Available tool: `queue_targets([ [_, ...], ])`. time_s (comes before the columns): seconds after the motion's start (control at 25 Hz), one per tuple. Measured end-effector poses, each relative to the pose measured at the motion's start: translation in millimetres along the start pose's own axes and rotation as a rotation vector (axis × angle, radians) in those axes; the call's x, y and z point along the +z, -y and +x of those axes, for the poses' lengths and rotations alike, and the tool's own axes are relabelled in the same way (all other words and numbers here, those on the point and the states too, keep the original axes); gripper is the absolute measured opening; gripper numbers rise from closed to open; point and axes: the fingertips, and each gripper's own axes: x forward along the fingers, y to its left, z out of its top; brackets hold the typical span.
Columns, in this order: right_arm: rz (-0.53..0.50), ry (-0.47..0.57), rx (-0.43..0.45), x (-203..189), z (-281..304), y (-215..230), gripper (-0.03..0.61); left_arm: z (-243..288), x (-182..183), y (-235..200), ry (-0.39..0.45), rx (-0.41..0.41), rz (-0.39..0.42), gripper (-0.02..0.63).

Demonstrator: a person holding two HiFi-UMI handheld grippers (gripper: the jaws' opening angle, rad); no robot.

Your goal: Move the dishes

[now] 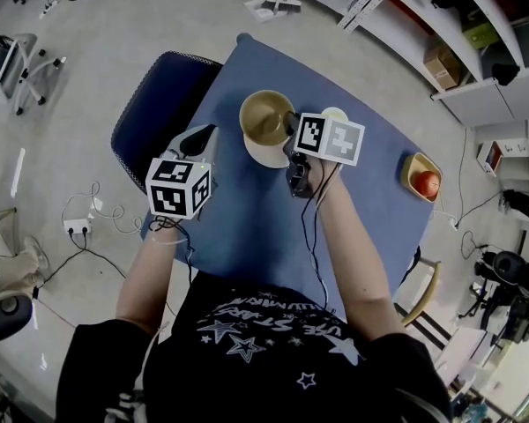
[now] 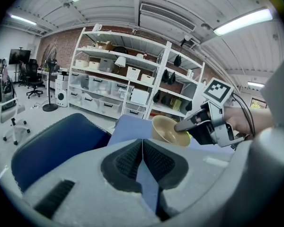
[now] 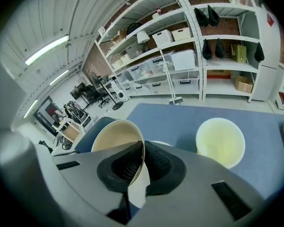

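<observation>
One dish looks underway: the right tool is clamped on the tan bowl's rim, tipped up over the white plate on the bench, while the left tool is closed on nothing and the yellow bowl still waits.

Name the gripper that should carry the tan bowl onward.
Right. The right gripper is shut on the rim of the tan bowl; the left gripper is shut on nothing, apart from it.
</observation>
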Motion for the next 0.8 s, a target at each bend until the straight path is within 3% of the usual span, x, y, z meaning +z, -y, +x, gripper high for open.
queue_targets([
  [0.36,0.028,0.006,-0.003,51,42,-16,0.017,10,19,-26,0.019,0.017,0.022,0.023],
  [0.8,0.009,-0.088,-0.058,53,88,-9,0.018,20,8,-38,-0.005,0.014,-0.012,0.023],
])
